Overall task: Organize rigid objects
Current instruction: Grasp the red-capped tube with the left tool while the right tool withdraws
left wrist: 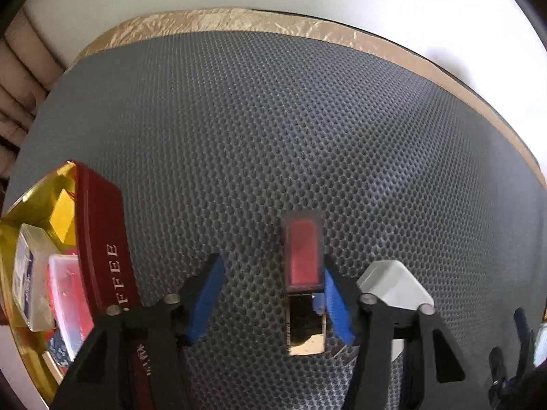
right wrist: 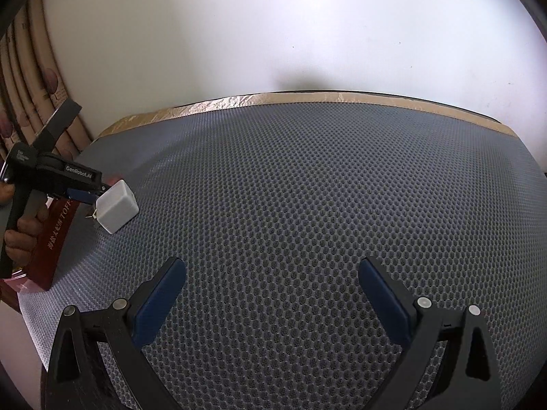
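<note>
The left gripper (left wrist: 271, 294) stands wide open above the grey honeycomb mat (left wrist: 273, 136), holding nothing — a small red-and-gold lighter-like block (left wrist: 303, 259) lies against its right blue pad, a white plastic charger cube (left wrist: 393, 285) just beyond. The right gripper (right wrist: 271, 294) gapes wide too, empty, while the red toffee tin with small boxes inside (left wrist: 102, 235) sits at the mat's left edge.

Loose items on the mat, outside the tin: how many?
2. A red lighter lies between the open left tool's fingers; a white charger sits just right of it. Others may be hidden.
</note>
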### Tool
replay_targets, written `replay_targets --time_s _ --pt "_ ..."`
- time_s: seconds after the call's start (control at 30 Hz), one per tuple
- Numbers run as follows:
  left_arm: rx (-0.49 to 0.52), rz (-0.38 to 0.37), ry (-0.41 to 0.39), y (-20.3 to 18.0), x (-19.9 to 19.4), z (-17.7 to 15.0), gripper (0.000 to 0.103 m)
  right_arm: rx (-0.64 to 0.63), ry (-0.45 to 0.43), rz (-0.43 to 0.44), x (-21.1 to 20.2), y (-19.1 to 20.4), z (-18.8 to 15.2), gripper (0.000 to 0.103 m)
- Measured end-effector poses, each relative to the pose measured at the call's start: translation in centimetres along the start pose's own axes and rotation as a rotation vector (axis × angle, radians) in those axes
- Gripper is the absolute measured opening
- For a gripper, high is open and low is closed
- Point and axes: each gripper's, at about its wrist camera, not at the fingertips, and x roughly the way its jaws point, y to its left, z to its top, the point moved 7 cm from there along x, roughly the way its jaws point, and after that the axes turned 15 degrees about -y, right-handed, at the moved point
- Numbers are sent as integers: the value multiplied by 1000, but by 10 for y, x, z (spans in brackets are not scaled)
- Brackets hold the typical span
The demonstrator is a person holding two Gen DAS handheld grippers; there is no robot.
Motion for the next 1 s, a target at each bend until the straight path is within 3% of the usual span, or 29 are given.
replay_targets --time_s 0.07,0.23,0.4,0.67,1.0 --pt "0 0 -14 0 -4 -4 20 1 1 -1 1 0 0 100" --pt "-9 3 -50 3 -12 -16 20 3 5 -5 2 0 -1 100" --pt "-76 -50 -59 7 -27 -36 20 7 8 -6 3 -4 1 100" --pt "-64 -97 -109 0 -79 -73 20 6 19 -15 8 -3 -1 100" --pt "-54 -116 -74 10 -71 -114 20 -2 25 -36 13 0 -3 100"
